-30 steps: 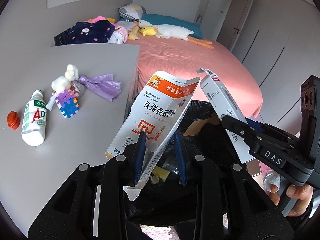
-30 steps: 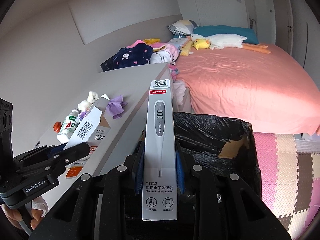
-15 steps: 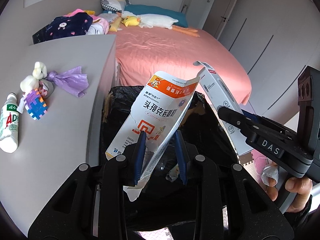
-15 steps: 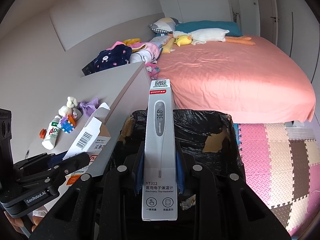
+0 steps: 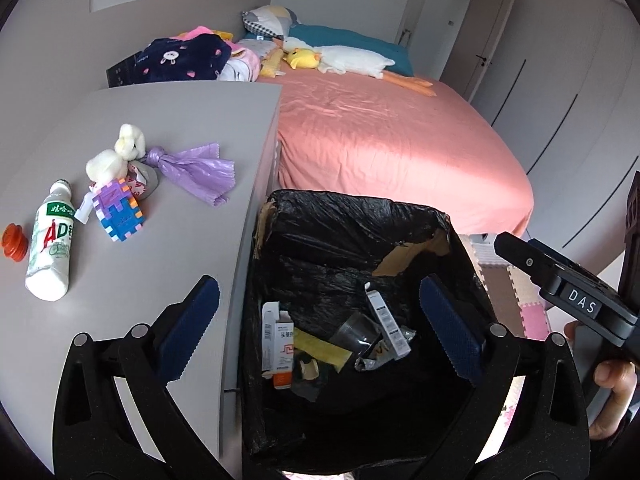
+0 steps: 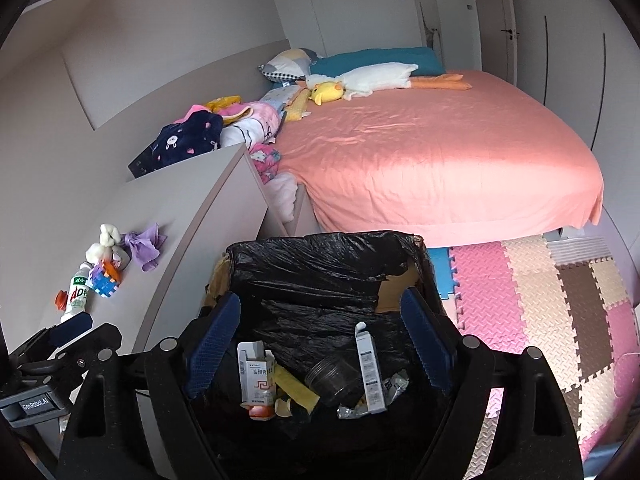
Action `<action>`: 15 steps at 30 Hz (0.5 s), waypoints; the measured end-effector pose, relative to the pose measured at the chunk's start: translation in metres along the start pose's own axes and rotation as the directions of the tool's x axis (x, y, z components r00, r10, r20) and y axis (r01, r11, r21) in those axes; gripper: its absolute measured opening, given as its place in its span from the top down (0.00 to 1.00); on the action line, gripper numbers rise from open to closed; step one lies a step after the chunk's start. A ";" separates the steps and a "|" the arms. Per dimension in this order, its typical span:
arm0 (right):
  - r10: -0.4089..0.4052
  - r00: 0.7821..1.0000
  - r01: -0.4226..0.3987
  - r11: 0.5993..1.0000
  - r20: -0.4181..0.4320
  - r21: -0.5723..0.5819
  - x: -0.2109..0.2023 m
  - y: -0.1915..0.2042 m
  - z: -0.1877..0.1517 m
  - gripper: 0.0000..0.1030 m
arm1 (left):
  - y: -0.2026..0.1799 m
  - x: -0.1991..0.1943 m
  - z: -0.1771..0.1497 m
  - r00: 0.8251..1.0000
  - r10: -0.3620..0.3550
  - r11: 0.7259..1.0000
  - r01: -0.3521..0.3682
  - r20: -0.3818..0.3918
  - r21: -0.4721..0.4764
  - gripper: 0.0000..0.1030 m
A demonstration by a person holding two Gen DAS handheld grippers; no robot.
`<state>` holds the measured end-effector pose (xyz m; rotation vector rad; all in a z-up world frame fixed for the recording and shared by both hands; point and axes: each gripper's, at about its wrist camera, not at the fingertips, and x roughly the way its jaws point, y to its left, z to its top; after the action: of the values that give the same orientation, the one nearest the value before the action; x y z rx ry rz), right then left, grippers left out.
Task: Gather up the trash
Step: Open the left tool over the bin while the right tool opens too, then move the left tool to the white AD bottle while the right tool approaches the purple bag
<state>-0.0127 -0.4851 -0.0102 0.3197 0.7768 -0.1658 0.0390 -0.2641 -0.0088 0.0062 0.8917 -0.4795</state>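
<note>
A bin lined with a black bag (image 5: 344,216) (image 6: 320,252) stands beside the grey table. Inside lie an orange-and-white medicine box (image 5: 278,340) (image 6: 256,380), a grey thermometer box (image 5: 386,320) (image 6: 370,372), a clear plastic cup (image 5: 356,334) and other scraps. My left gripper (image 5: 320,332) is open and empty above the bin's left side. My right gripper (image 6: 320,344) is open and empty above the bin. On the table lie a white AD bottle (image 5: 50,240) (image 6: 78,292), a red cap (image 5: 14,242), a purple bag (image 5: 200,170) and a foam puzzle cube (image 5: 118,212).
The grey table (image 5: 140,128) is left of the bin, with its edge against it. A bed with a pink sheet (image 5: 380,140) lies behind. Foam floor mats (image 6: 560,300) cover the floor at the right. Clothes (image 5: 184,58) pile at the table's far end.
Both grippers have opened. The medicine box and the thermometer box have left the jaws and now lie in the bin.
</note>
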 end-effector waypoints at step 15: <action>0.065 0.997 -0.069 0.993 -0.043 -0.095 0.017 0.052 -0.005 0.20 | 0.045 -0.015 -0.004 0.996 0.080 0.996 -0.078 0.037 -0.049 0.06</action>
<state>0.0092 -0.4353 -0.0142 0.2581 0.8097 -0.0584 0.0468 -0.2167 -0.0090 -0.0110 0.8617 -0.3836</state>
